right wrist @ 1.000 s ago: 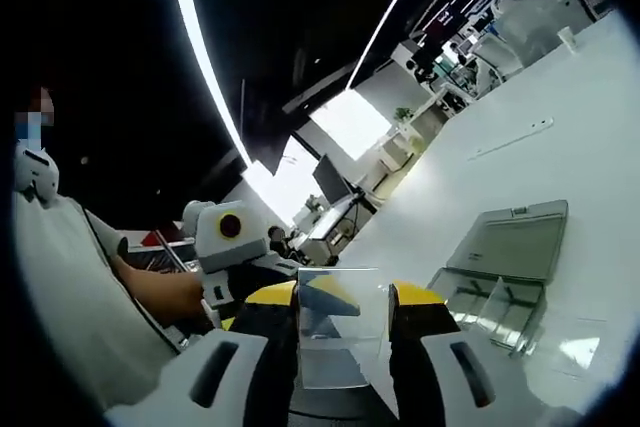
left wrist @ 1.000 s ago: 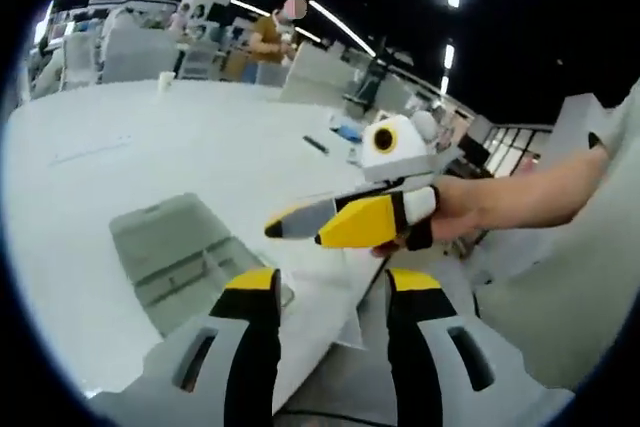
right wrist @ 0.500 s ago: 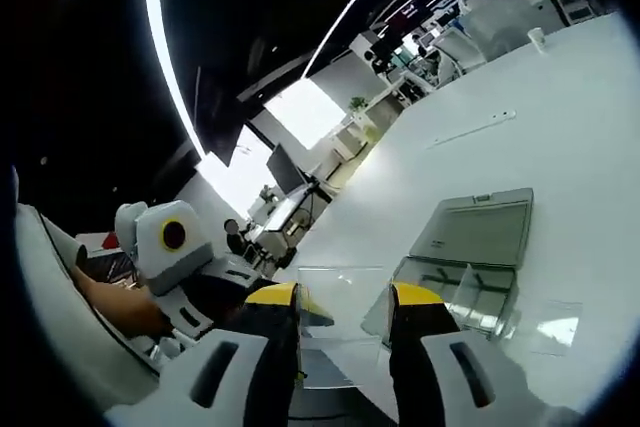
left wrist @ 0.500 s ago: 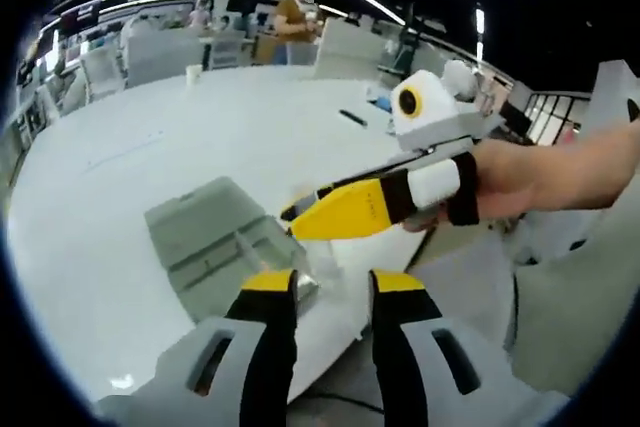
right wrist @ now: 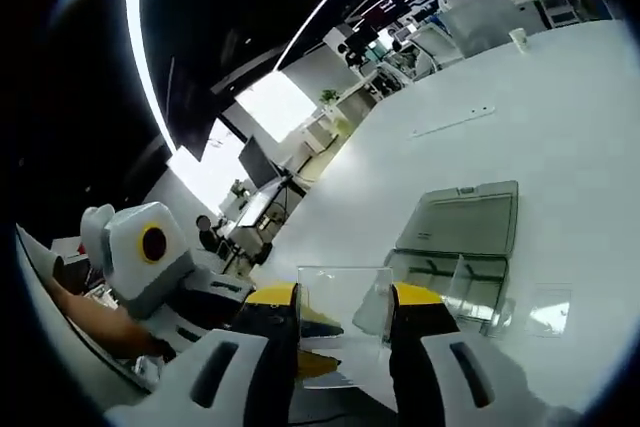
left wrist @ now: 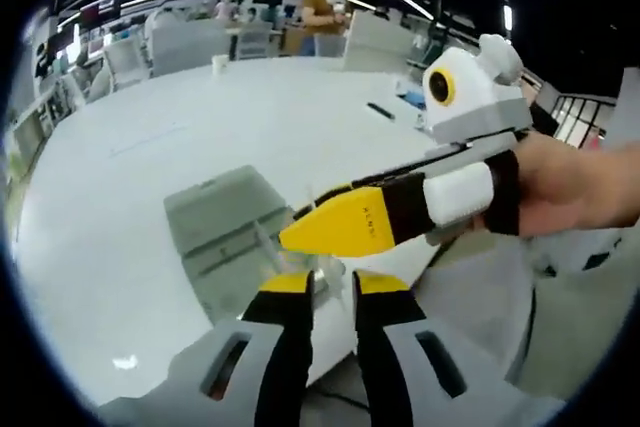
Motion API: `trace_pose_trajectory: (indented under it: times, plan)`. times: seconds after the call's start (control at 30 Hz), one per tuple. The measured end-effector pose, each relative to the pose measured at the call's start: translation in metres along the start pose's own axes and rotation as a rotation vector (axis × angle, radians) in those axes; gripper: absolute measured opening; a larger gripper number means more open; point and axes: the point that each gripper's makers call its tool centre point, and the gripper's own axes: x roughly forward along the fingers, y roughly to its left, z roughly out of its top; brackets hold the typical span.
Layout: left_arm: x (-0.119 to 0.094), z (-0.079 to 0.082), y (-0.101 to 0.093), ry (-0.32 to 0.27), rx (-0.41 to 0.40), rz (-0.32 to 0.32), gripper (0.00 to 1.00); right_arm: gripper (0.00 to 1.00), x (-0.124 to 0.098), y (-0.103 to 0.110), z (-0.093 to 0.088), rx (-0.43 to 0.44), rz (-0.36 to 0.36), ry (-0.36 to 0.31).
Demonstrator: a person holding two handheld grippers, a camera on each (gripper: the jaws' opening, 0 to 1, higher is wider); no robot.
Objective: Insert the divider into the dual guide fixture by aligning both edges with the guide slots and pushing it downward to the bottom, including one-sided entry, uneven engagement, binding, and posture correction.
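The clear plastic divider (right wrist: 345, 312) stood clamped between the right gripper (right wrist: 345, 297) jaws, at six o'clock in the right gripper view. At three o'clock from it the transparent dual guide fixture (right wrist: 465, 282) lay on the white table (right wrist: 560, 147), its grey flat lid (right wrist: 460, 222) open behind it. In the left gripper view the left gripper (left wrist: 330, 282) hung nearly closed with its jaws a narrow gap apart, gripping nothing I could make out. Desks and ceiling light strips lined the dim room.
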Motion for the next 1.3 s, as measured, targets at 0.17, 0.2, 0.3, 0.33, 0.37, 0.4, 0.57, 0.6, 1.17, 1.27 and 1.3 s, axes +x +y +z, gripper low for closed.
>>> trace_pose_trajectory:
  times: [0.17, 0.2, 0.3, 0.33, 0.37, 0.4, 0.57, 0.6, 1.17, 1.27, 1.3]
  plan:
    - [0.0028, -0.0037, 0.0010, 0.022, -0.009, 0.024, 0.10, 0.31, 0.0008, 0.0032, -0.0014, 0.016, -0.031, 0.000]
    - [0.0031, -0.0043, 0.0008, 0.025, -0.007, 0.028, 0.09, 0.31, 0.0008, 0.0029, -0.0017, 0.016, -0.040, 0.001]
    - [0.0033, -0.0050, 0.0004, 0.028, -0.010, 0.031, 0.08, 0.31, 0.0006, 0.0027, -0.0014, 0.019, -0.056, -0.004]
    - [0.0034, -0.0049, 0.0007, 0.029, -0.010, 0.034, 0.08, 0.31, 0.0000, 0.0015, -0.0013, 0.019, -0.068, -0.005]
    - [0.0029, -0.0046, 0.0007, 0.029, -0.012, 0.035, 0.07, 0.31, -0.0002, 0.0014, -0.0009, 0.021, -0.071, -0.007]
    - [0.0029, -0.0041, 0.0006, 0.028, -0.014, 0.035, 0.07, 0.31, -0.0006, 0.0008, -0.0004, 0.022, -0.076, -0.010]
    - [0.0015, -0.0027, 0.0020, 0.028, -0.017, 0.041, 0.04, 0.31, -0.0013, 0.0001, -0.0006, 0.031, -0.092, -0.015]
    - [0.0014, -0.0029, 0.0025, 0.029, -0.020, 0.042, 0.04, 0.31, -0.0011, 0.0006, -0.0010, 0.032, -0.089, -0.012]
    - [0.0012, -0.0067, 0.0034, 0.035, -0.062, -0.001, 0.03, 0.31, -0.0021, 0.0022, -0.0032, 0.051, -0.121, 0.003]
    - [0.0016, -0.0077, 0.0051, 0.046, -0.086, -0.004, 0.02, 0.31, -0.0023, 0.0004, -0.0039, 0.060, -0.122, 0.004]
    - [0.0021, -0.0080, 0.0052, 0.049, -0.094, -0.008, 0.02, 0.31, -0.0025, -0.0001, -0.0039, 0.060, -0.124, 0.004]
